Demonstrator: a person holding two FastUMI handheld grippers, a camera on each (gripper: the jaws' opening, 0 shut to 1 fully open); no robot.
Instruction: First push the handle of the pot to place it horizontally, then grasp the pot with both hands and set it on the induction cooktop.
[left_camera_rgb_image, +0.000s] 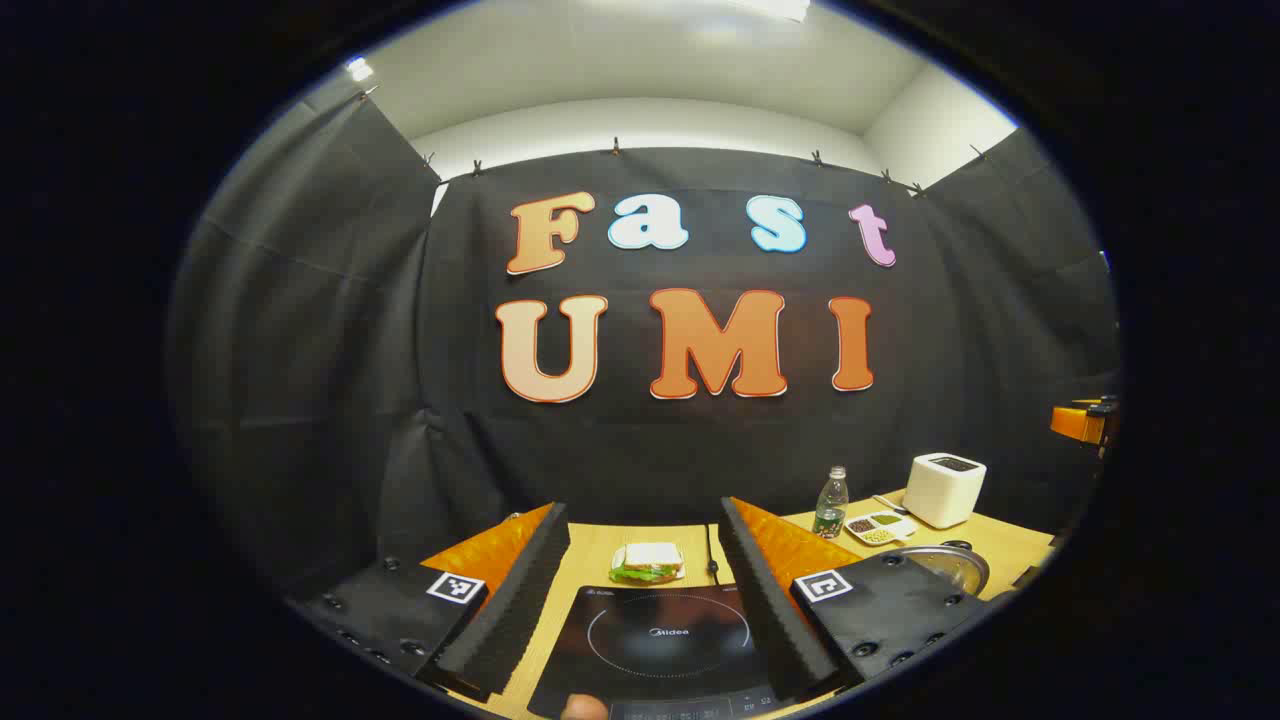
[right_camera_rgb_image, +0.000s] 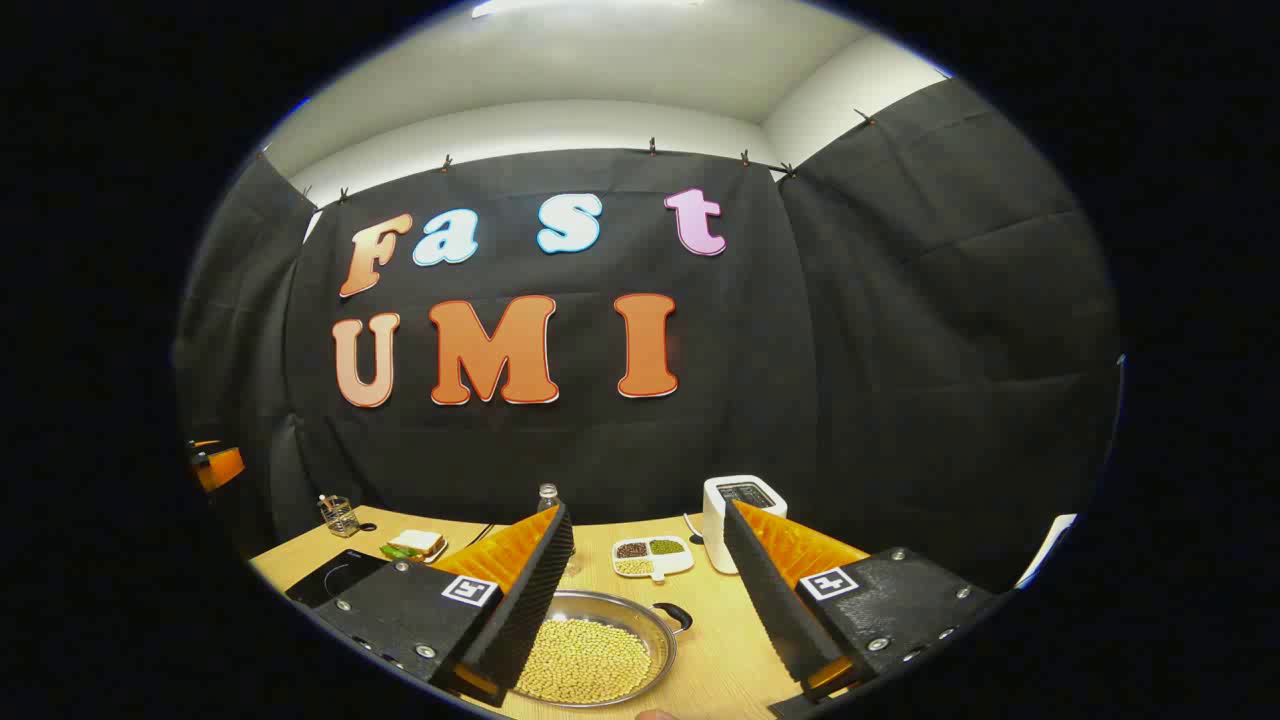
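In the left gripper view, the left gripper (left_camera_rgb_image: 645, 590) has its fingers wide apart and holds nothing. It hangs over the black cooktop (left_camera_rgb_image: 665, 645), which lies flat on the wooden surface (left_camera_rgb_image: 1000, 545). A sandwich (left_camera_rgb_image: 648, 562) sits just past the cooktop, at 12 o'clock from it. The pot (left_camera_rgb_image: 950, 565) peeks out at about 3 o'clock from the cooktop, behind the gripper's finger on that side. Farther back stand a water bottle (left_camera_rgb_image: 830, 503), a small dish of beans (left_camera_rgb_image: 878, 526) and a white box (left_camera_rgb_image: 944, 489).

In the right gripper view, the right gripper (right_camera_rgb_image: 650, 585) is wide open too, with nothing in it. The pot (right_camera_rgb_image: 595, 650) sits below it, full of yellow beans (right_camera_rgb_image: 583, 660), partly behind one finger. Its dark handle (right_camera_rgb_image: 672, 615) sticks out at about 2 o'clock from the pot. The cooktop (right_camera_rgb_image: 330, 578) is off at 9 o'clock from the pot, well apart from it. A glass cup (right_camera_rgb_image: 340, 516) stands at the far edge of the surface.
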